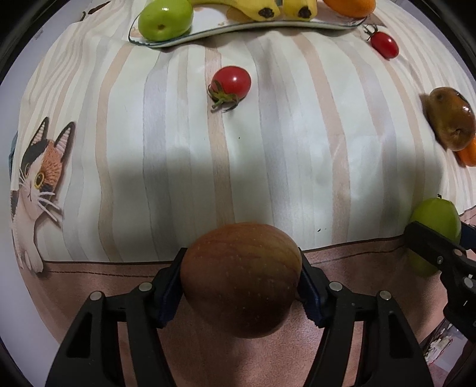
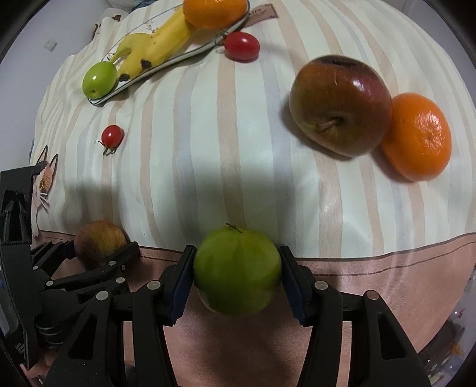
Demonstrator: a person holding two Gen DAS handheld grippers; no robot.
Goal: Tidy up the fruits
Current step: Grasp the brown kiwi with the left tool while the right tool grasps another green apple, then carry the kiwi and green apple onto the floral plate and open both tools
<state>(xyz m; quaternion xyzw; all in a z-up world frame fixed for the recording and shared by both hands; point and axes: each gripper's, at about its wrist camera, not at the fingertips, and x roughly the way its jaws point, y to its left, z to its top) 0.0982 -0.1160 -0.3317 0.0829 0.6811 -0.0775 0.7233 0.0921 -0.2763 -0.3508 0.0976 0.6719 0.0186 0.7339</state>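
My left gripper point(image 1: 241, 279) is shut on a reddish-brown apple point(image 1: 241, 277) near the cloth's front edge; it also shows in the right wrist view point(image 2: 99, 242). My right gripper point(image 2: 236, 268) is shut on a green fruit point(image 2: 236, 269), seen at the right in the left wrist view point(image 1: 434, 226). A glass plate point(image 2: 178, 58) at the back holds a green fruit point(image 2: 98, 79), bananas point(image 2: 154, 49) and an orange point(image 2: 214, 12). Loose on the cloth lie two cherry tomatoes point(image 2: 112, 135) point(image 2: 241, 46), a dark red apple point(image 2: 340, 105) and an orange point(image 2: 418, 135).
The striped cloth point(image 1: 267, 166) has a cat picture point(image 1: 38, 178) at the left and a pink border point(image 2: 372, 277) along the front edge. The plate's rim point(image 1: 208, 32) lies at the far side.
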